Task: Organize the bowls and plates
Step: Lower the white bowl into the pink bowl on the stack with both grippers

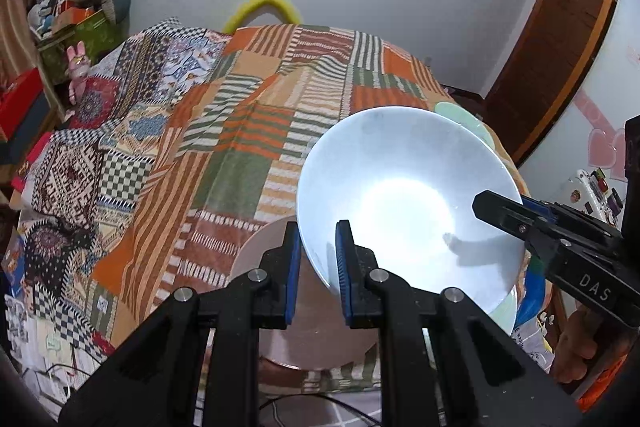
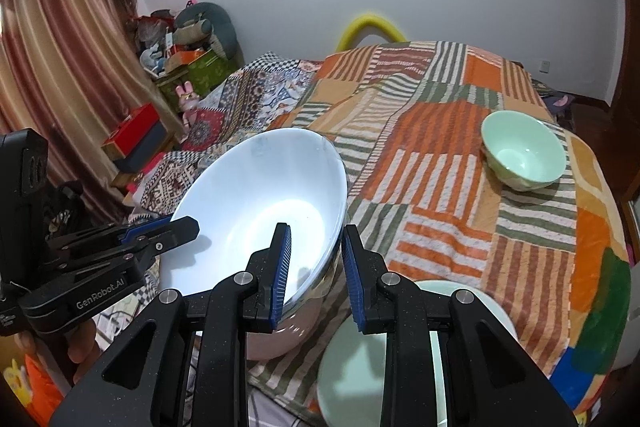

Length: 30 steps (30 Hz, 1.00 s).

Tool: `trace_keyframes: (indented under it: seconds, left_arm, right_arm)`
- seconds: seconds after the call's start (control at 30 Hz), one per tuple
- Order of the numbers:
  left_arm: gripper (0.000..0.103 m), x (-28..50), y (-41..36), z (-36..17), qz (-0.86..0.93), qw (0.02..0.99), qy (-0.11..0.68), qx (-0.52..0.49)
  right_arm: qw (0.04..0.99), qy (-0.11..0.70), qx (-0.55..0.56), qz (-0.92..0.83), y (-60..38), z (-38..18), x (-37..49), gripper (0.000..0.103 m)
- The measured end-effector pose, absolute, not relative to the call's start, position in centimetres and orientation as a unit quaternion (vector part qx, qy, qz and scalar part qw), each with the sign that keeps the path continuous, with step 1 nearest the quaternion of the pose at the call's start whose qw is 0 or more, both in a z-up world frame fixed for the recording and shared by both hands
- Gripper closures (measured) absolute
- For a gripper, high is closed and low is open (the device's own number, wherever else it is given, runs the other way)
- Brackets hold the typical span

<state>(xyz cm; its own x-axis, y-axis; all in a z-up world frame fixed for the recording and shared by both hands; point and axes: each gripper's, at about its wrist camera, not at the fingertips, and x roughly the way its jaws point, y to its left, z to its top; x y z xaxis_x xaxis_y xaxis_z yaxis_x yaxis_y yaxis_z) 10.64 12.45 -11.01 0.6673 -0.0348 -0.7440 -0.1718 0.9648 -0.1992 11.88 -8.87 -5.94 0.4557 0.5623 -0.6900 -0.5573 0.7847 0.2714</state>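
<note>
Nearest the cameras, the left gripper [image 1: 318, 267] is clamping one edge of a large white bowl [image 1: 404, 199], its blue pads pinching the rim, while the right gripper [image 2: 314, 269] is gripping the opposite rim in the same way. The bowl is hanging tilted between them, clear of the striped blanket [image 2: 440, 155] on the bed.

Just beneath it a pink bowl [image 1: 280, 327] is sitting on the blanket, and beside that a pale green dish [image 2: 360, 359] is lying under the right gripper. Farther off, a small green bowl [image 2: 522, 155] is standing alone on the blanket, well apart from the rest.

The step in hand looks like a two-handed carry of the white bowl. The next move probably calls for levelling it and lowering it into or beside a matching dish before both grippers let go.

The pink bowl is mostly hidden by the white one, and the pale green dish is cut off by the gripper, so their shapes are hard to judge.
</note>
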Motion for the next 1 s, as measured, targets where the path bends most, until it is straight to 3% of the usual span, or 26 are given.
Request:
trace_keyframes:
  seconds: [1.0]
  left_arm:
    - [0.087,8.8,16.9,-19.2,0.078,0.857,0.478,-0.178]
  right_arm:
    - [0.798,0.489,-0.04,0.35,-3.6,-12.5,10.9,0.079]
